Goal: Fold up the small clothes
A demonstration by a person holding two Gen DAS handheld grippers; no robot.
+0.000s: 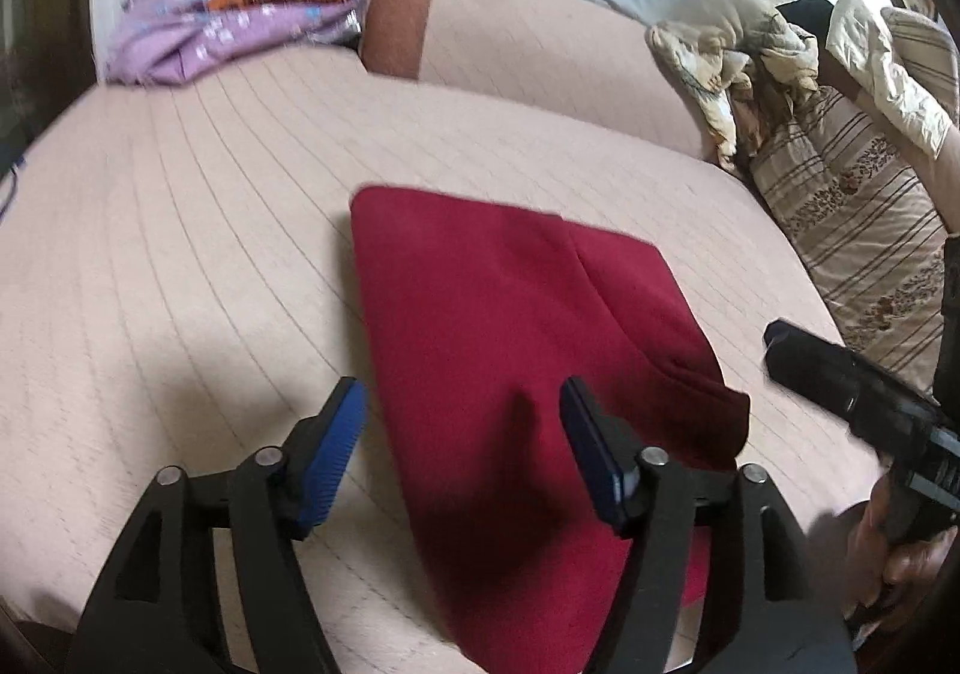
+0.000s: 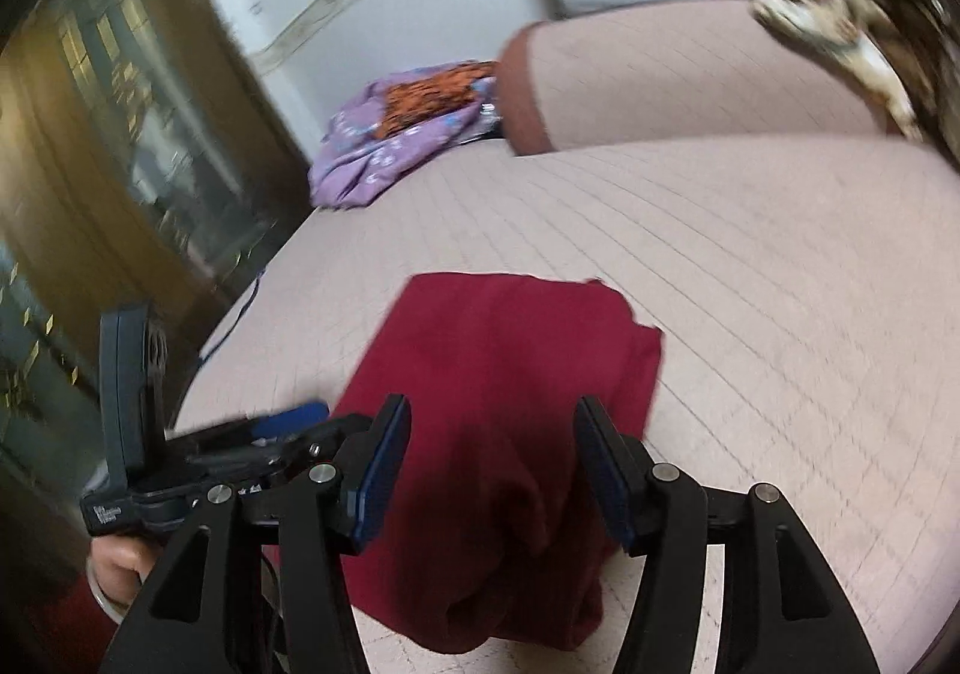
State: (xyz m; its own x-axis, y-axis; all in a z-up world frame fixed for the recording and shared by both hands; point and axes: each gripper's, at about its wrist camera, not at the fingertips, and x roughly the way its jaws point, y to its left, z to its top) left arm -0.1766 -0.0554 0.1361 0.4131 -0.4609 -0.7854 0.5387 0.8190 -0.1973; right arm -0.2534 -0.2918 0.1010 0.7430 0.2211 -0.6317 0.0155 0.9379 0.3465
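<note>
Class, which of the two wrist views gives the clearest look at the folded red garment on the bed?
The left wrist view: the red garment lies nearly whole and fairly sharp on the quilted bed cover, its fold line visible. In the right wrist view the garment is blurrier, and its near part is hidden behind the open right gripper.

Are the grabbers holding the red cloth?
No. Both the left gripper and right gripper are open above the red cloth, with nothing pinched between their pads.
</note>
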